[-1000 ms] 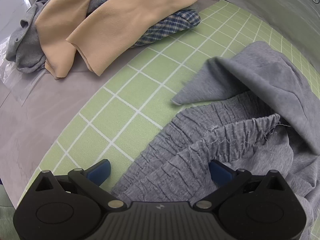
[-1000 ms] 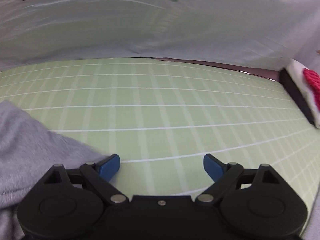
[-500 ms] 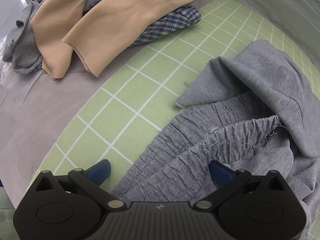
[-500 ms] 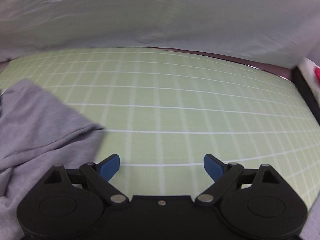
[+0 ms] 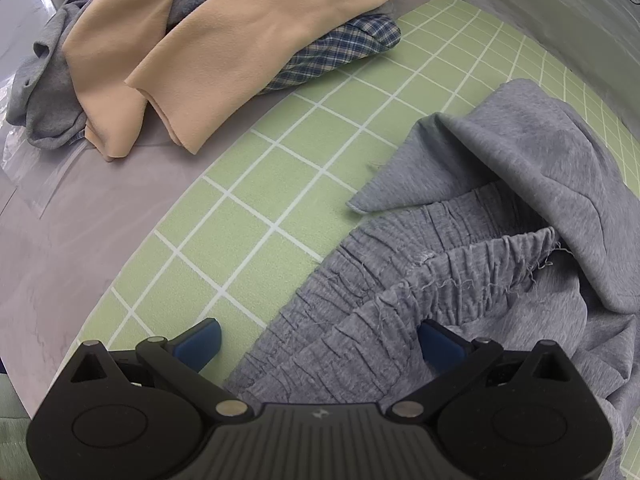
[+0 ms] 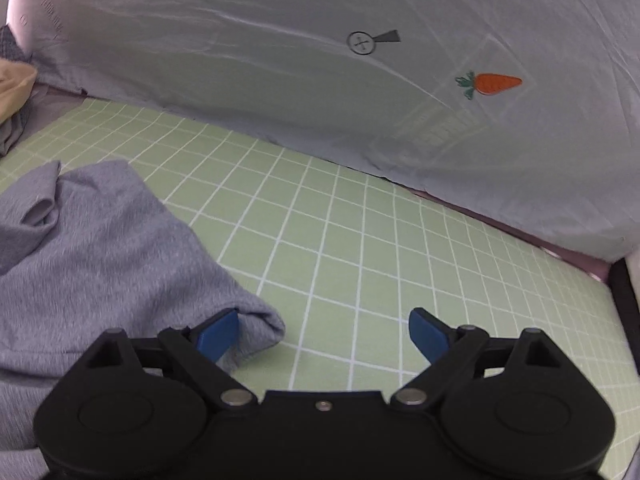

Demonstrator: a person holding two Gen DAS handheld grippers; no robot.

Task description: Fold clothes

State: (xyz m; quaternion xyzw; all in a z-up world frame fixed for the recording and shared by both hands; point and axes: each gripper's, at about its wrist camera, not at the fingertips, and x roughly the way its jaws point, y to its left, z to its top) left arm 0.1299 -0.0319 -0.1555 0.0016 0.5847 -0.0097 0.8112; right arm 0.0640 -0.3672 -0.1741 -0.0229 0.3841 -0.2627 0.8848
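Sweatpants (image 5: pixel 460 304) of grey fleece lay crumpled on the green gridded mat (image 5: pixel 248 216), their gathered elastic waistband nearest the left gripper (image 5: pixel 320 342). That gripper's jaws were spread wide, one blue pad on bare mat and the other over the fabric, with the waistband edge between them but not pinched. Across the last second the left view had barely shifted; the gripper crept only slightly nearer the waistband.

The bigger change was on the right. A second ago the right gripper (image 6: pixel 322 336) looked out over nearly bare mat with only a sliver of grey at its left edge; now it had swung toward the garment, and a rounded fold of the sweatpants (image 6: pixel 100 252) sat against its left pad. Its jaws were also spread and gripped nothing. My reading is that both hands were lining up for a first grasp, so folding proper had not begun; the garment needed spreading flat first.

To the far left, a heap of unfolded laundry (image 5: pixel 224 32) rested partly on the grey desk (image 5: pixel 60 232): a peach garment over a blue plaid shirt (image 5: pixel 340 52) and another grey piece. A pale sheet with a carrot print (image 6: pixel 490 83) hung behind the mat. A flap of fleece draped over the waistband could hinder a clean pinch.
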